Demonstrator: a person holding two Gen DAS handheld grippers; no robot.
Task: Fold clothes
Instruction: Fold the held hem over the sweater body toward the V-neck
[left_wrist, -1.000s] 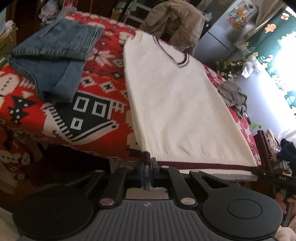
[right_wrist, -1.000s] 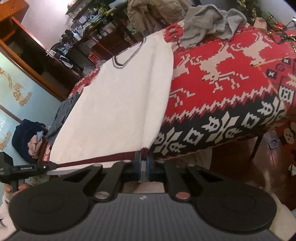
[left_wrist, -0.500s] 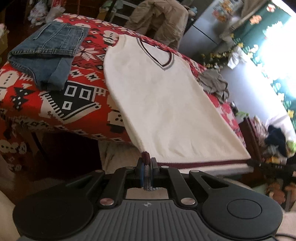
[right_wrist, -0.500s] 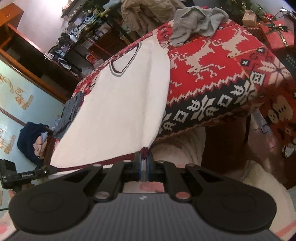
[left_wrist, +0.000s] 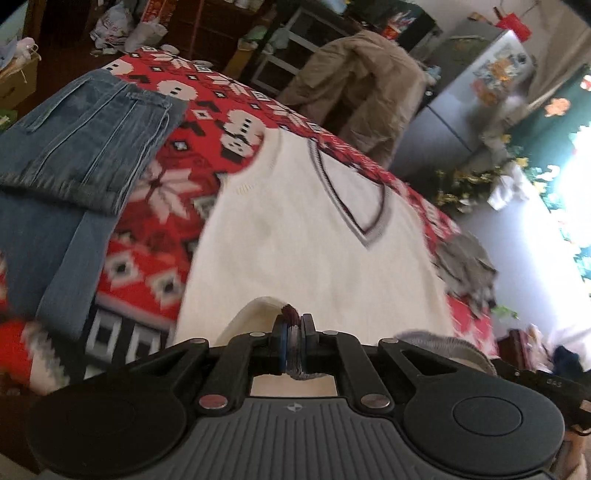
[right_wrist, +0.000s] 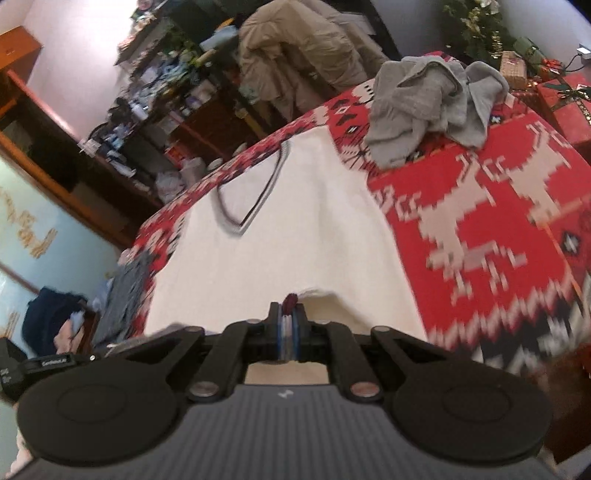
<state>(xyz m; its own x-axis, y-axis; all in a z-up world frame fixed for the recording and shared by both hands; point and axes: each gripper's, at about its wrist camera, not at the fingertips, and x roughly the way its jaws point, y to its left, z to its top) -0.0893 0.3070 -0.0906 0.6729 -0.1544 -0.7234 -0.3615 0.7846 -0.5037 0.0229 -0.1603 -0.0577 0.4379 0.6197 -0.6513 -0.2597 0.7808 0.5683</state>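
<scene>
Left tongs (left_wrist: 293, 332) clamped on sweater (left_wrist: 303, 236) hem corner, dark red band pinched between pads. Right tongs (right_wrist: 290, 325) clamped on other hem corner. Hem lifted above sweater body, bottom half curling toward collar; rest lies flat mid-bench, V-neck at far edge. Judgement: bottom-to-top fold in progress, hem not yet laid down. Folded jeans (left_wrist: 77, 155) at bench (right_wrist: 480, 236) left side. Crumpled grey garment (right_wrist: 432, 99) at far right corner, unfolded.

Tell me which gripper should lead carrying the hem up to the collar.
Neither alone: left gripper and right gripper each clamp a hem corner of the white sweater, level with each other, so move both together toward the V-neck collar.
</scene>
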